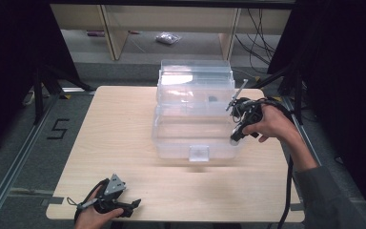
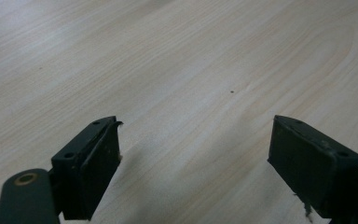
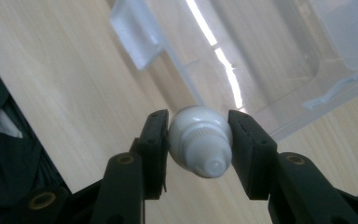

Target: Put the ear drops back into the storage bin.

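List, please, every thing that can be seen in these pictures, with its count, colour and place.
white bottle: one, white, ribbed cap toward the camera, clamped between the jaws of the right hand-held gripper, above the box's front edge.
storage box: one, clear plastic, lid raised at the back, front latch, middle of the table toward the far side.
small dark thing: one, dark, inside the box near the back; too small to identify.
table: one, light wood.
plastic bag: one, clear, on the floor behind the table.
floor mark "5": one, black, left of the table.
left hand-held gripper: one, black, jaws open and empty, at the table's near left corner.
right hand-held gripper: one, black, by the box's right side.
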`<control>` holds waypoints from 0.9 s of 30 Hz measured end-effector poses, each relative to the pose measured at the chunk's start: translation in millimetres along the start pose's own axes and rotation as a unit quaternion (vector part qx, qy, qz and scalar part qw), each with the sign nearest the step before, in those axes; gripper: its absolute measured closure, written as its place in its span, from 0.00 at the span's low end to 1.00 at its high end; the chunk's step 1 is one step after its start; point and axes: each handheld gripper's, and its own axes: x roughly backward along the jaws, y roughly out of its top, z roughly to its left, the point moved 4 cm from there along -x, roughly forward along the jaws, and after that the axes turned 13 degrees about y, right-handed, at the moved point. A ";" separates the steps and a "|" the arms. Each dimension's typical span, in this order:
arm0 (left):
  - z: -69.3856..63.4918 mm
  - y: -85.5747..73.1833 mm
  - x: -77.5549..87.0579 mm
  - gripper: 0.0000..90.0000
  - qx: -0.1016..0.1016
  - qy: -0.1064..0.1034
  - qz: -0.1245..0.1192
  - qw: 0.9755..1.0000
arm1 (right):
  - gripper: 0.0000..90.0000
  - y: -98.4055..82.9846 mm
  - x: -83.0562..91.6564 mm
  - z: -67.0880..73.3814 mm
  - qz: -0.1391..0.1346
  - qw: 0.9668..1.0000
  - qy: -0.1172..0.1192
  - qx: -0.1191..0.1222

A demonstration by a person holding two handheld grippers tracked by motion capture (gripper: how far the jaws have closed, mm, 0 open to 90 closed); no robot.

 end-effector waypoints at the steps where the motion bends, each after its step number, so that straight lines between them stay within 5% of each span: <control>1: -0.3 0.1 0.3 0.18 0.001 0.000 0.000 1.000 | 0.67 2.0 -1.8 -6.3 0.001 1.000 -0.001 -0.002; 12: -1.9 0.7 -0.2 0.18 0.011 -0.002 -0.006 1.000 | 0.67 5.4 -13.7 -35.9 0.006 0.999 -0.018 -0.038; 17: -0.2 0.3 0.3 0.18 0.000 -0.001 -0.001 1.000 | 0.67 7.5 -21.4 -44.4 0.013 0.999 -0.022 -0.033; 22: -3.9 1.3 -1.4 0.18 0.022 0.000 -0.013 1.000 | 0.67 10.5 -33.1 -48.9 0.017 0.998 -0.018 -0.049; 27: -0.3 0.1 0.3 0.18 0.001 0.000 -0.001 1.000 | 0.67 12.0 -41.2 -58.6 0.019 0.999 -0.018 -0.045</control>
